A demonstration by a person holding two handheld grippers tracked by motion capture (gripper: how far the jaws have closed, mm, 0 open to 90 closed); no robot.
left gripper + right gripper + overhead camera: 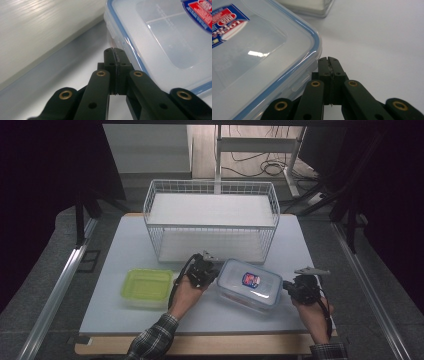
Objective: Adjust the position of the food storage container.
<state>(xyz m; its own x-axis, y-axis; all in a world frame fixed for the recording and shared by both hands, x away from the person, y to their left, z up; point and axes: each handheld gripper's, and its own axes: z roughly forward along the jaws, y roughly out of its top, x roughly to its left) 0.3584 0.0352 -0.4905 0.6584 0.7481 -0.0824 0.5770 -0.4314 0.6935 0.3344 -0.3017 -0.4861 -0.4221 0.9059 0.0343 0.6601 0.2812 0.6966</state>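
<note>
Tabletop (125,245): white sheet, spans the middle of the high view. Wire basket (211,220) sits upper centre, open top, likely the drop target.

Clear lidded container (248,285) lies lower centre-right, turned slightly off square to the tabletop edge, blue seal around the lid, red-blue label on top. Lid looks seated. Green container (146,288) sits lower left, well apart from it, untouched.

Left tongs (214,271) are at the clear container's left end; in the left gripper view their tips (114,53) are pinched together on nothing, just beside the side latch. Right tongs (286,286) mirror that at the right end, also fully closed and empty (328,61), tips near the corner under the lid rim.

Read: shut tips act as pushers, one per end, probably to squeeze-lift or steer the box toward the basket.
</note>
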